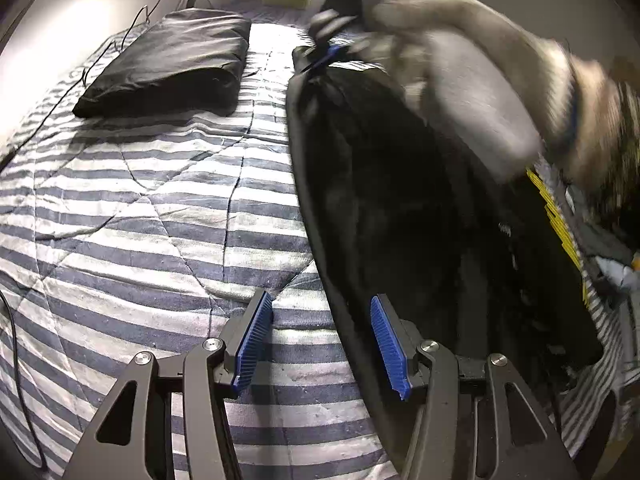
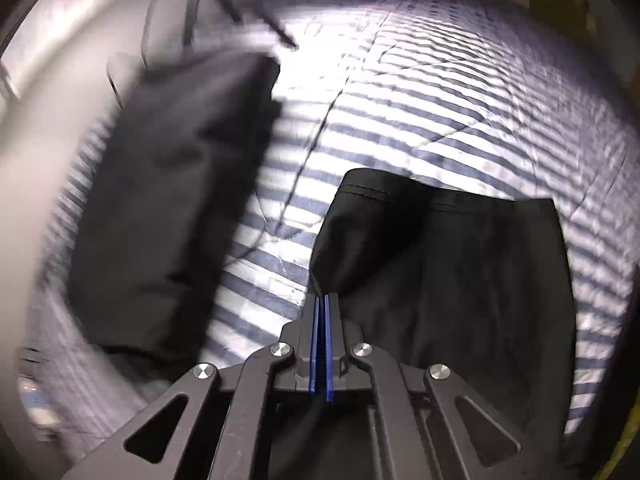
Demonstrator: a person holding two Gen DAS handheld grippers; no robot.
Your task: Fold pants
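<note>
The black pants (image 1: 400,200) lie along the right side of a striped bed cover (image 1: 140,220). My left gripper (image 1: 320,298) is open, low over the cover, and its right pad (image 1: 390,348) overlaps the pants' near edge. Farther up the pants, the right gripper (image 1: 326,56) shows as a blue tip with a blurred hand (image 1: 480,80) behind it. In the right wrist view, my right gripper (image 2: 324,298) is shut on a corner of the pants (image 2: 440,260), whose stitched band hangs in front of it above the cover (image 2: 440,100).
A second black garment (image 1: 172,60) lies folded at the back left of the bed and appears blurred (image 2: 172,200) in the right wrist view. A thin black cable (image 1: 16,360) runs along the left edge. A yellow-edged item (image 1: 556,216) sits at the right.
</note>
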